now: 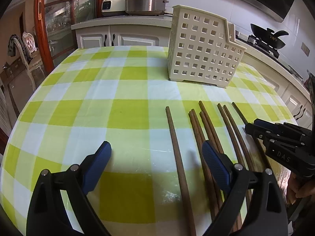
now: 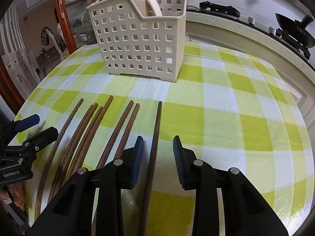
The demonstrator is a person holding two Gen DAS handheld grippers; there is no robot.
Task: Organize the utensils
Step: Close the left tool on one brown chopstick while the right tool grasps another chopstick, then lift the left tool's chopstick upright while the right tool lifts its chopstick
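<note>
Eight brown wooden chopsticks (image 1: pixel 208 129) are being shown lying side by side on a green, white and yellow checked tablecloth (image 1: pixel 98 90), their tips pointing toward twelve o'clock. A cream perforated utensil basket (image 1: pixel 202 49) is being seen standing upright on the cloth beyond those tips, well apart from them, at about one o'clock in the left wrist view and at eleven o'clock in the right wrist view (image 2: pixel 140 37). A cream handle (image 2: pixel 154 6) is being seen sticking up inside the basket.

The left gripper (image 1: pixel 156 153) is being held low over the cloth with its blue-padded fingers wide apart. The leftmost chopstick (image 1: pixel 175 147) is being framed between them, and the finger (image 1: pixel 214 161) at three o'clock is being held over the middle bundle. No contact with the wood can be made out.

The right gripper (image 2: pixel 157 155) is being held with its fingers apart as well, and the rightmost chopstick (image 2: pixel 155 137) is being straddled by them, just beside the inner pad (image 2: pixel 137 157) at nine o'clock. Whether that pad is touching the stick cannot be told.

Two rice cookers (image 1: pixel 137 0) are being seen on the counter at twelve o'clock, and a black wok (image 1: pixel 269 36) on the stove at two o'clock.
</note>
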